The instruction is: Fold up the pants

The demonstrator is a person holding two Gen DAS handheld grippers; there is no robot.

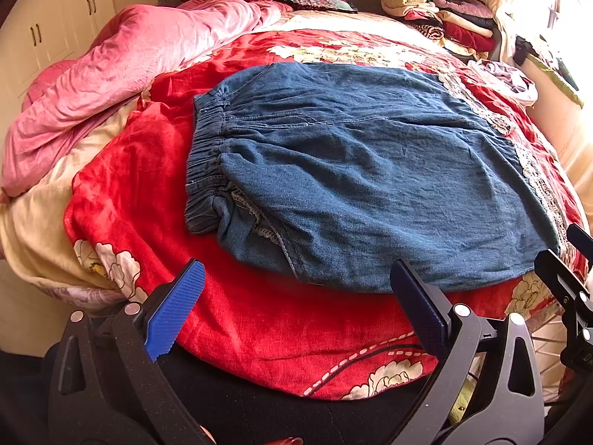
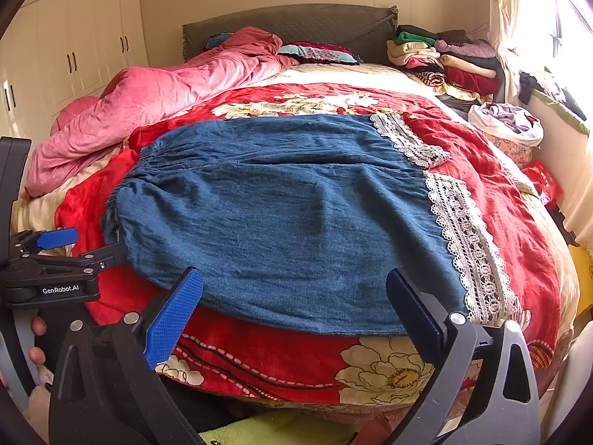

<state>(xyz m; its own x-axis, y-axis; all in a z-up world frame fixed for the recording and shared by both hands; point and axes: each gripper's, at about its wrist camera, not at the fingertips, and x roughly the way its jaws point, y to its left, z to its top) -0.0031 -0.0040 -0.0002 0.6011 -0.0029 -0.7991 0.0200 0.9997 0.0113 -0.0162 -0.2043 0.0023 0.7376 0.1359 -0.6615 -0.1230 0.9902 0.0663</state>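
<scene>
Blue denim pants [image 1: 370,170] lie flat on a red flowered blanket [image 1: 259,315] on the bed, elastic waistband to the left, white lace hems [image 2: 467,237] to the right, one leg over the other. My left gripper [image 1: 296,296] is open and empty, just short of the pants' near edge. My right gripper [image 2: 296,304] is open and empty at the near edge, toward the hem end. The left gripper also shows at the left of the right wrist view [image 2: 59,259].
A crumpled pink quilt [image 1: 122,85] lies along the bed's left side. A stack of folded clothes [image 1: 444,18] sits at the head right. A bag of laundry [image 2: 507,126] stands by the window. White wardrobes [image 2: 74,48] line the left wall.
</scene>
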